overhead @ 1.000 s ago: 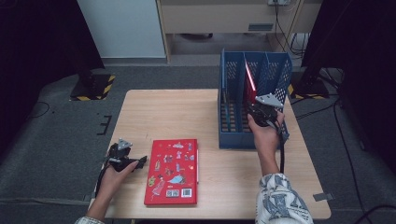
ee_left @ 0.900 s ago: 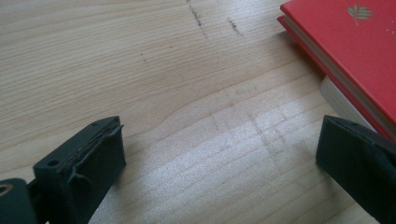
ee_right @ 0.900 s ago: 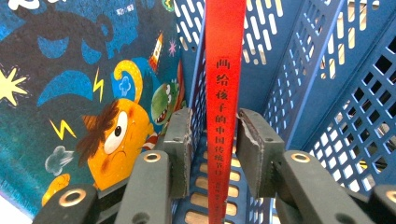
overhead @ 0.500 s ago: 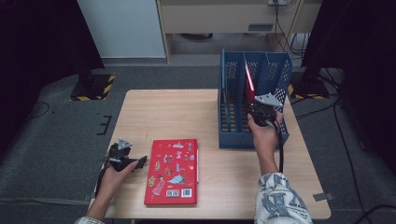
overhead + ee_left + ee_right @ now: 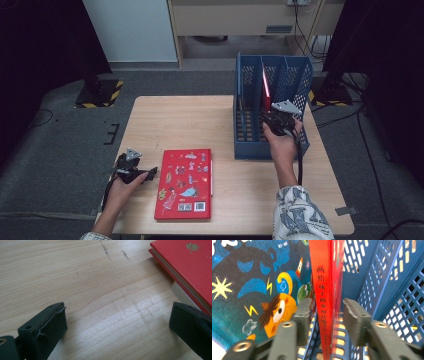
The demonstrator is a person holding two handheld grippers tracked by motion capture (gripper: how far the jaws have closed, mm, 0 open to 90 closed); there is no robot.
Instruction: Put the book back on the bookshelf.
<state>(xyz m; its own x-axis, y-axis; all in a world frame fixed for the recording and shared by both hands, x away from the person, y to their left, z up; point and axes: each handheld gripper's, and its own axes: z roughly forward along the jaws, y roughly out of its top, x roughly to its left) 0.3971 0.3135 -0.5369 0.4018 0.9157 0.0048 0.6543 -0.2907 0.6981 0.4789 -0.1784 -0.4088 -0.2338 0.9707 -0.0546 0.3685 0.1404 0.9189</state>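
A thin red book (image 5: 328,290) stands upright in the blue slotted file rack (image 5: 300,75), next to a blue picture book (image 5: 249,277). My right gripper (image 5: 325,312) straddles the red book's spine (image 5: 265,87). Its jaws have just been opening, and the pads stand slightly off the book on both sides. A second red book (image 5: 184,182) with small pictures on its cover lies flat on the wooden table (image 5: 190,120). My left gripper (image 5: 150,172) rests low on the table just left of that book (image 5: 190,267), open wide (image 5: 117,320) over bare wood.
The rack stands at the table's right rear, its dividers and perforated walls (image 5: 392,290) close around my right gripper (image 5: 272,117). Bare tabletop spreads between the flat book and the rack. Dark stands and cables ring the table on the floor.
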